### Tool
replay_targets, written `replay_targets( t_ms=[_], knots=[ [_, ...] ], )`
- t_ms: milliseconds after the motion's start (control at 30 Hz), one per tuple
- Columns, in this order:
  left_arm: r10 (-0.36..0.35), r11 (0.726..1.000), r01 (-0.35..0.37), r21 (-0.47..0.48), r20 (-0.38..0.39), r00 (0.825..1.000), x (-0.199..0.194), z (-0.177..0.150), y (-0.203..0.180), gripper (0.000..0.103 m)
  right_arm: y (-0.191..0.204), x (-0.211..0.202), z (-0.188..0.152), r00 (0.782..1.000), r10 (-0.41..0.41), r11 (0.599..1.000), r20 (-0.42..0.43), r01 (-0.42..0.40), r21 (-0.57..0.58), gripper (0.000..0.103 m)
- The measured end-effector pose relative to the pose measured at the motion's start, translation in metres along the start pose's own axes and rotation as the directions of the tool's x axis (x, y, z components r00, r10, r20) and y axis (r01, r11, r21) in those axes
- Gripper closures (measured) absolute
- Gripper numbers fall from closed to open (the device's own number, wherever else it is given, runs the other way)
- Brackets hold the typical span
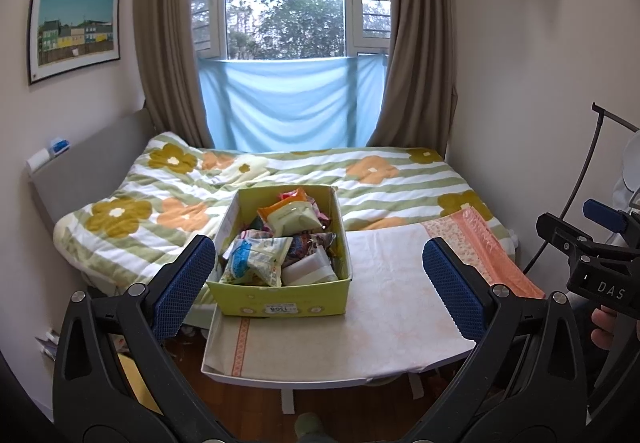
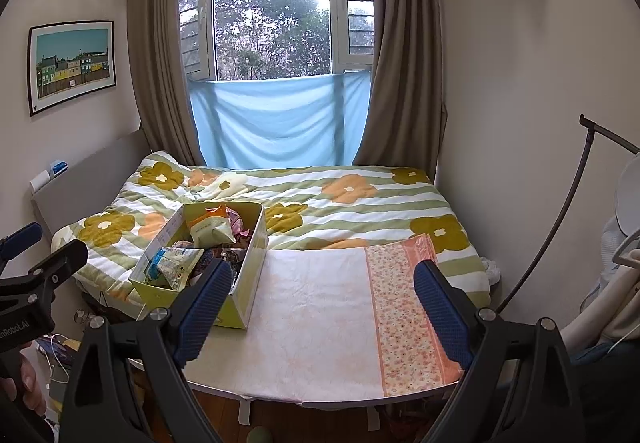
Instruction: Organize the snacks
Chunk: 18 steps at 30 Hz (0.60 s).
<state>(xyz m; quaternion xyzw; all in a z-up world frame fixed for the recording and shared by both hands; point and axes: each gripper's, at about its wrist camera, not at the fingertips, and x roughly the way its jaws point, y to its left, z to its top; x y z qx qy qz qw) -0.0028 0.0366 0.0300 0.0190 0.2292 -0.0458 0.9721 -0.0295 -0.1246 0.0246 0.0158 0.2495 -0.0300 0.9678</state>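
One yellow-green box [image 1: 280, 303] packed with snack packets [image 1: 256, 259] sits on the table's [image 1: 392, 315] near-left part, by the flowered bed [image 1: 400, 179]. Left gripper [image 1: 320, 295] hangs before it, jaws spread wide, nothing between. Right gripper [image 2: 320, 307] over the cloth-covered tabletop, jaws spread too, empty. Curtained window [image 1: 284, 3] behind.

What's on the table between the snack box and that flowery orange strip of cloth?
Nothing: between the snack box and the flowery strip lies only bare pale tablecloth, clearest in the right wrist view.
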Motion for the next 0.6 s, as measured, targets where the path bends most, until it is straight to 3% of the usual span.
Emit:
replay_targets(
  t_ms=[300,600],
  knots=[
    [0.070,0.997,-0.071,0.042,0.028,0.997,-0.0020,-0.0014,-0.0079,0.000,0.0014,0.0008,0.0027,1.000,0.006,1.000,0.004,-0.006,0.006,0.012],
    [0.058,0.998,-0.058,-0.001,0.048,0.997,-0.0037,-0.0030,-0.0011,0.000,0.0025,0.0040,0.0045,1.000,0.004,1.000,0.006,-0.004,0.007,0.012]
  ],
)
